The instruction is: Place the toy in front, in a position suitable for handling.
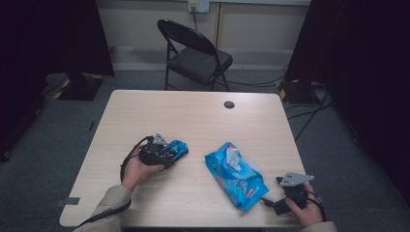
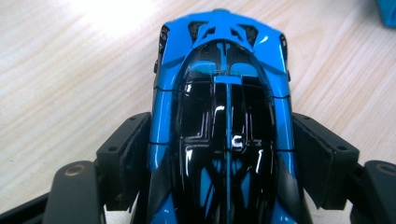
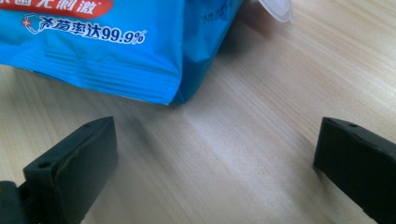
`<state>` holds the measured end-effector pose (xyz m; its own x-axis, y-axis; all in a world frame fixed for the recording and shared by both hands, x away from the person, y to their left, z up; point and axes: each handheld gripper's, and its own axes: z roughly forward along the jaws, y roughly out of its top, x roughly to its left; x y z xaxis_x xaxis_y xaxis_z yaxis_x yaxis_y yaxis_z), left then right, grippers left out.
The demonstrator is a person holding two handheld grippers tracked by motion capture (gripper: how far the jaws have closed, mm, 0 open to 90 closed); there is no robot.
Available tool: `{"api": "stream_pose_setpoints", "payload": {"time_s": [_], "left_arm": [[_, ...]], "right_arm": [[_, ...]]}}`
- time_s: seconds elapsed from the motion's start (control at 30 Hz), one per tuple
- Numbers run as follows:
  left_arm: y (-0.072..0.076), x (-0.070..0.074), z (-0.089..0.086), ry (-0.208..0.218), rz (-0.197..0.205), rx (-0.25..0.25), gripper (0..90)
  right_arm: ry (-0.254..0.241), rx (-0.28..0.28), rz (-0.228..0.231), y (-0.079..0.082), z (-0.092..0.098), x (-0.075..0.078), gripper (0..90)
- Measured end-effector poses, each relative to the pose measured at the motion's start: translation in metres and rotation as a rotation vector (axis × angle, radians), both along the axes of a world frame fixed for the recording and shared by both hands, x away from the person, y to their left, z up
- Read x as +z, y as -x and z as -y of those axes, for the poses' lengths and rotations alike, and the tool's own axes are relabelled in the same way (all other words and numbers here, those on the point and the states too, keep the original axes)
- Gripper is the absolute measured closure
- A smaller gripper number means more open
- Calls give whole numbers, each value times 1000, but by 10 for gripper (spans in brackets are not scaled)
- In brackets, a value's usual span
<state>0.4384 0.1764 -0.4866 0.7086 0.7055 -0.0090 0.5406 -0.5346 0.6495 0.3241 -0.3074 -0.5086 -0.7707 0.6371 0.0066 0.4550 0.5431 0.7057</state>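
Left gripper (image 2: 219, 154) has its jaws spread wide on either flank of the blue-and-black toy car (image 2: 224, 121), the black pads lying along both sides of the body. In the left gripper view the left pad meets the car's side, while the right one seems to touch it too, though a thin gap there cannot be ruled out; the car counts as clamped between them. No earlier picture stands beside this one, so only that grip can be told. Right gripper (image 3: 215, 154) holds its jaws far apart with nothing between them, only bare wood of the table (image 3: 261, 116).

From the high view the car (image 1: 175, 150) sits on the table (image 1: 193, 116) at about nine o'clock from the table's middle, its nose pointing toward three o'clock, with the left gripper (image 1: 164, 153) and the left hand (image 1: 137, 169) behind it at about eight o'clock. A blue pack of wet wipes (image 1: 235, 174) lies at about five o'clock from the middle, and the right gripper (image 1: 285, 186) rests just beside its near corner, toward four o'clock.

That high view gives the layout, a folding chair (image 1: 196, 55) at twelve o'clock beyond the table, and a white tissue (image 1: 233, 155) sticking out of the pack. Up close, the left gripper view gives the car's glossy black roof and the pads' contact. Printed text on the pack (image 3: 102, 51) reads clearly in the right gripper view, with the pack's corner at eleven o'clock from the open jaws, apart from both.
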Motion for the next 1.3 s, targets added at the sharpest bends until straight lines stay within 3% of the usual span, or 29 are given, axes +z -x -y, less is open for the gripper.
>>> {"api": "stream_pose_setpoints", "payload": {"time_s": [0.13,0.27,0.33,0.53,0.73,0.77,0.87,1.1,1.3], "left_arm": [[-2,7,1,-12,-6,-5,280],[-1,14,-1,33,10,7,280],[1,17,-1,17,22,8,280],[23,25,6,33,20,-44,280],[55,17,19,44,-8,-114,279],[55,17,19,44,-8,-114,279],[69,3,27,23,0,-139,279],[72,-3,26,6,24,-156,278],[71,-3,24,12,12,-161,270]], "right_arm": [[0,0,0,0,0,0,0],[0,0,0,0,0,0,0],[0,0,0,0,0,0,0],[0,0,0,0,0,0,0],[0,0,0,0,0,0,0],[0,0,0,0,0,0,0],[0,0,0,0,0,0,0],[0,0,0,0,0,0,0],[0,0,0,0,0,0,0]]}}
